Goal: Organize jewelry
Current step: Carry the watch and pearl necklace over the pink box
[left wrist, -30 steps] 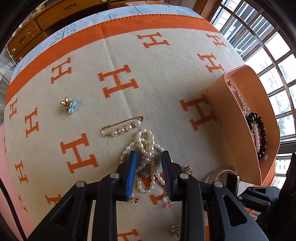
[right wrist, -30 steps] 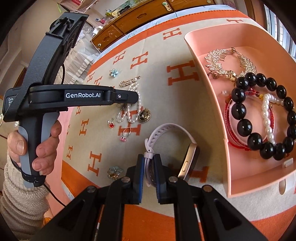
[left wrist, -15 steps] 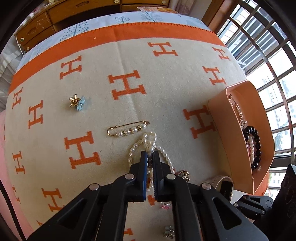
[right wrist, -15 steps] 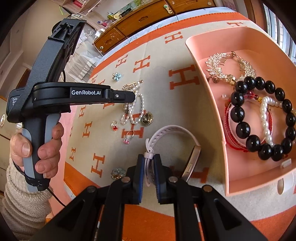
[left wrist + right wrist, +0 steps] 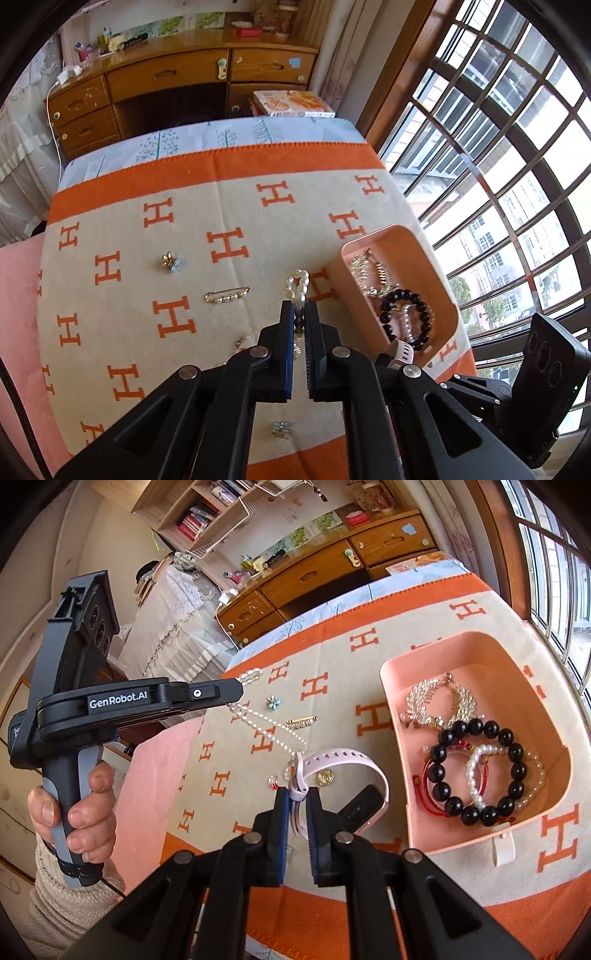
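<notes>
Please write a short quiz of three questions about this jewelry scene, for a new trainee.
1. What does the left gripper hold?
2. True or false: the right gripper is shut on the pink watch.
3. Where does the black bead bracelet lie: A on the blanket, B in the pink tray, C in a drawer?

Key
1. The pearl necklace; it hangs down from the gripper.
2. True.
3. B.

Both views are taken from above, tilted down over the blanket (image 5: 229, 302) — close range; the pink tray (image 5: 436, 266) (image 5: 399, 686) is shared by both.
</notes>
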`<act>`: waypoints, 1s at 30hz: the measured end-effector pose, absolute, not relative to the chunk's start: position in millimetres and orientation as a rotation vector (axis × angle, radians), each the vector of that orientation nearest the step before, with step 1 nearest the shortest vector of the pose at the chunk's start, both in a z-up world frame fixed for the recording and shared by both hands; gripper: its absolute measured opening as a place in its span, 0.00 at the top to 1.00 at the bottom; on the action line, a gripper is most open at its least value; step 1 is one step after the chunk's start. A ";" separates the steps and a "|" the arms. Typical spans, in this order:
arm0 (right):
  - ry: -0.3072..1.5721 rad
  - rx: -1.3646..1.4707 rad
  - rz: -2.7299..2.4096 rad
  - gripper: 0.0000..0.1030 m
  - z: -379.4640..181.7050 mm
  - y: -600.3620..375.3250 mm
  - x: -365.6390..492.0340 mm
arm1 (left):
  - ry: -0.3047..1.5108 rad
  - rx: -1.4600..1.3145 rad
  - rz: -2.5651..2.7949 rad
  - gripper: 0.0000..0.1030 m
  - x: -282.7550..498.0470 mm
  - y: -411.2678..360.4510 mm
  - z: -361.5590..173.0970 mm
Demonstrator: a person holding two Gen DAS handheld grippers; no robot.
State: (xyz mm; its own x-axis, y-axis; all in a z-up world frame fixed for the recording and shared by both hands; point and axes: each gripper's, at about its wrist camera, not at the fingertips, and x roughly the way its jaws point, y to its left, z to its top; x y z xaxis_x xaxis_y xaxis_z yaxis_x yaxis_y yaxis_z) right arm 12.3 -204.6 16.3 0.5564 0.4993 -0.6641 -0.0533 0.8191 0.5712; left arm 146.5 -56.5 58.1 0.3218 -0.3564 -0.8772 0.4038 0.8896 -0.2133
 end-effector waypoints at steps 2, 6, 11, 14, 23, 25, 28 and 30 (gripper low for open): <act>0.888 0.530 0.331 0.91 29.3 -212.4 6.9 | 1.106 0.040 -0.525 0.97 139.5 -64.1 76.3; 0.796 0.532 0.273 0.91 50.7 -236.4 -2.6 | 1.040 0.034 -0.577 0.97 127.3 -83.2 110.3; 0.746 0.556 0.185 0.91 56.5 -271.1 -9.1 | 0.967 0.031 -0.640 0.97 112.2 -109.9 145.1; 0.736 0.577 0.142 0.91 53.0 -289.1 -11.8 | 0.955 0.038 -0.671 0.97 104.6 -129.2 152.5; 0.745 0.613 0.099 0.91 36.8 -321.4 -13.1 | 1.067 0.113 -0.713 0.97 100.3 -188.0 105.1; 0.751 0.612 0.099 0.91 33.6 -323.2 -13.4 | 1.089 0.120 -0.714 0.97 100.8 -196.1 93.8; 0.755 0.614 0.098 0.91 29.7 -328.8 -16.0 | 1.114 0.124 -0.712 0.97 102.2 -204.5 82.5; 0.755 0.618 0.098 0.91 27.8 -331.8 -16.4 | 1.120 0.124 -0.714 0.97 102.5 -208.8 79.4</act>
